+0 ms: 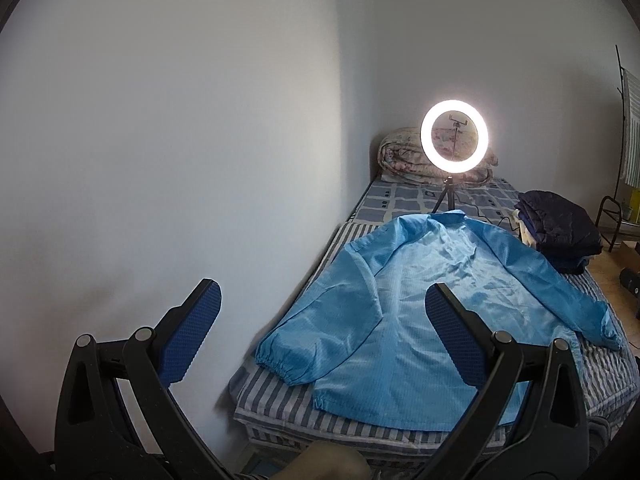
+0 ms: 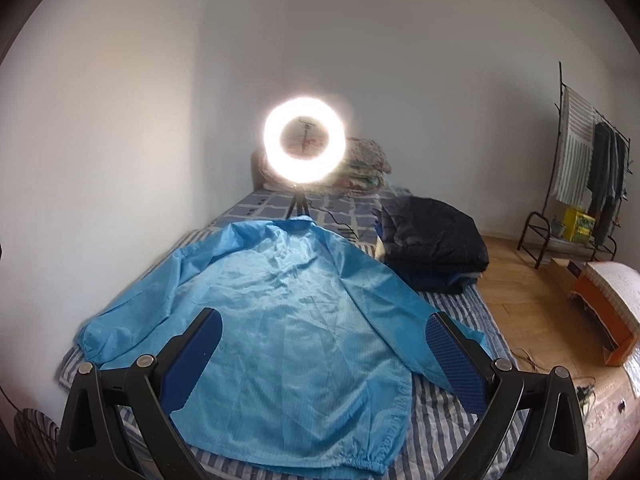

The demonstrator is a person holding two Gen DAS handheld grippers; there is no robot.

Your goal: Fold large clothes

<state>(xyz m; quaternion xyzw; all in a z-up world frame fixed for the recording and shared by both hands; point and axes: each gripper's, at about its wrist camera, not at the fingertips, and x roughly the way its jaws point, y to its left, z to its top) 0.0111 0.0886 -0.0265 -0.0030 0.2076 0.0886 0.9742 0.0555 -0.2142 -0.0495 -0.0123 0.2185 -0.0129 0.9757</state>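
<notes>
Blue jacket spread on the bed, both claws poised above it and gripping nothing.

The light-blue jacket [image 2: 288, 320] lies flat, back up, on the striped bed [image 2: 452, 412], sleeves angled out to either side, probably laid out so that each side can be folded inward. The left claw [image 1: 320, 328] hangs wide apart over the near hem by the wall; the right claw [image 2: 320, 344] is equally wide over the jacket's lower half. A ring light [image 2: 304, 140] stands at the collar end to light the cloth, and a dark folded pile [image 2: 432, 240] sits beside the jacket's right sleeve, seemingly clothes awaiting or finished.
</notes>
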